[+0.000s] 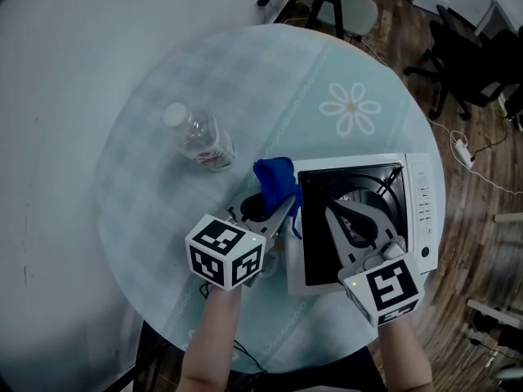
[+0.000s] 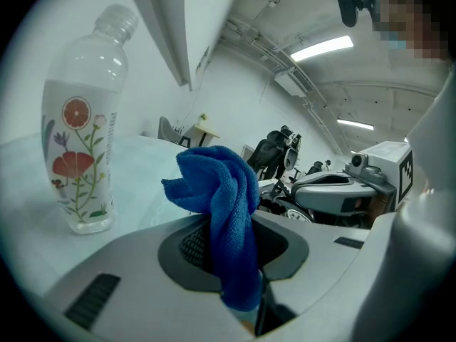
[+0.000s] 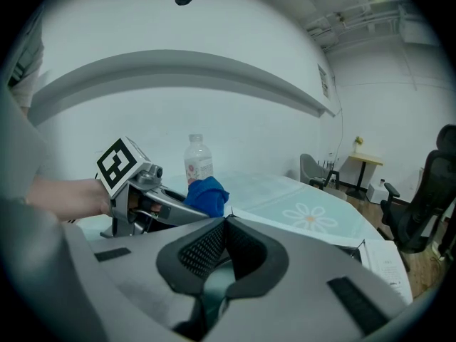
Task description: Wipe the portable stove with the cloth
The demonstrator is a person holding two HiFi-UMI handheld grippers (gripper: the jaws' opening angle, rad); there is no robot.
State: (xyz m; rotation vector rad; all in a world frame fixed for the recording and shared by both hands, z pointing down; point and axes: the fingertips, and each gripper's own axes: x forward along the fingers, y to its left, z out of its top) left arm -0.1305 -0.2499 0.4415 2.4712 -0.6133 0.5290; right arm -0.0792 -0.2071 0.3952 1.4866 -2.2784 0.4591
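As one cloth hangs, one stove, one bottle

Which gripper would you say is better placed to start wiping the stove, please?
Left: the left gripper grips the cloth beside the stove; the right gripper is shut and empty.

The left tool and right tool were grey with black ribbed pads, each bearing a white cube of black square markers.
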